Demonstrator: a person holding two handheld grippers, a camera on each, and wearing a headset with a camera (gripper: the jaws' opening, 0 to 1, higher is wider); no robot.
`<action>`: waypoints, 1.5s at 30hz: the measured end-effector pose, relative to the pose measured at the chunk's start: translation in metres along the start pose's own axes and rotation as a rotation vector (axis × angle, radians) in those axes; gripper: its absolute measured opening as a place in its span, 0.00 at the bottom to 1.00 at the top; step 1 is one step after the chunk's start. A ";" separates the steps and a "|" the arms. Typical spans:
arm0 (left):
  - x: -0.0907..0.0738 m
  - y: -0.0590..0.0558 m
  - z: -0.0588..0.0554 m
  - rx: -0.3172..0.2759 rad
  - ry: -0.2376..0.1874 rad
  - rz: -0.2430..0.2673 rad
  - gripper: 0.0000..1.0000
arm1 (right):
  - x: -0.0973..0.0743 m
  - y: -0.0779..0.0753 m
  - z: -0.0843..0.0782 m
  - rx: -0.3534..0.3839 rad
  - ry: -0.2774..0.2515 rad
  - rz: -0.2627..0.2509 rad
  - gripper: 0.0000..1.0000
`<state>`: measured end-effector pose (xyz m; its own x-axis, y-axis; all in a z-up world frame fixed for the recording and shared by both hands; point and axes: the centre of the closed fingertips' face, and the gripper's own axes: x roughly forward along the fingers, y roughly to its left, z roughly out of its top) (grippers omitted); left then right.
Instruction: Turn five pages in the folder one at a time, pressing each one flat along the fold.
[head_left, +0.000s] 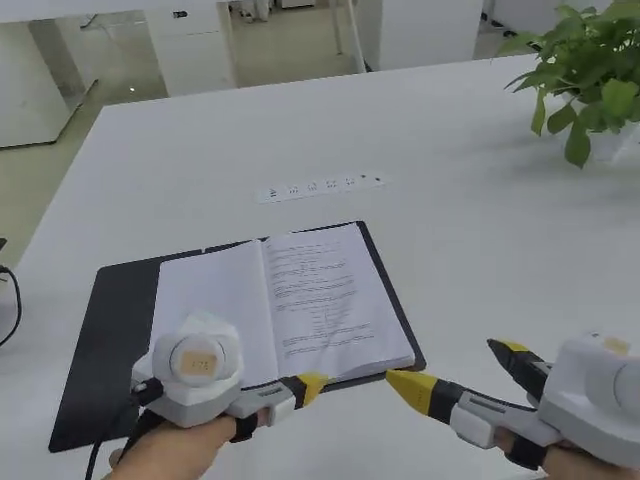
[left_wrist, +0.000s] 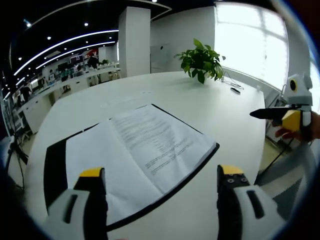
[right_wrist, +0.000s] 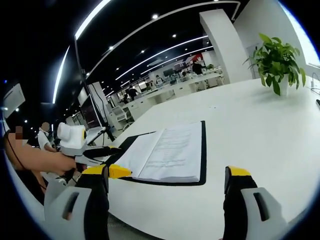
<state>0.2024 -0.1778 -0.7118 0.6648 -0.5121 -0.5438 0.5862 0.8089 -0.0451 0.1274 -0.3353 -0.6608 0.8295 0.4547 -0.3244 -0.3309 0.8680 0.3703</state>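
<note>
On the white bench (head_left: 480, 200) the folder (head_left: 110, 340) lies open and flat, toward the near left. Its black cover is bare on the left. Further right, the blank page (head_left: 210, 300) meets the printed page (head_left: 330, 300) at the fold.

The left gripper (head_left: 305, 388) hovers at the near edge of the folder, with its yellow tip at the foot of the printed page. Whether it touches the paper I cannot tell. In the left gripper view its fingers (left_wrist: 92, 200) stand wide apart and released, holding nothing. One is over the blank page, the other over bare bench just off the folder's near right edge.

Beyond the folder, a socket strip (head_left: 320, 186) is set into the bench top.

The right gripper (head_left: 455, 365) is at the near right, over bare bench. Its nearer yellow tip points at the folder's near right corner, close to it but apart. In the right gripper view its fingers (right_wrist: 239, 200) are likewise spread and released, gripping nothing, with the folder lying ahead between them and the left gripper coming in from the left.

A potted plant (head_left: 585, 75) stands at the far right, well apart from the folder.
</note>
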 end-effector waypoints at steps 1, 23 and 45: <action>0.007 -0.004 0.002 0.003 -0.002 -0.010 0.90 | 0.000 0.000 -0.001 -0.001 0.002 0.001 0.96; 0.110 -0.029 -0.002 -0.011 0.000 0.026 0.77 | -0.003 0.002 -0.005 0.026 -0.006 -0.005 0.92; 0.118 -0.043 -0.007 0.026 -0.100 0.002 0.49 | 0.005 -0.008 -0.013 0.048 0.037 -0.007 0.90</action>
<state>0.2531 -0.2710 -0.7798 0.7080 -0.5378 -0.4577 0.5957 0.8029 -0.0219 0.1287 -0.3376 -0.6772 0.8141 0.4567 -0.3586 -0.3026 0.8608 0.4092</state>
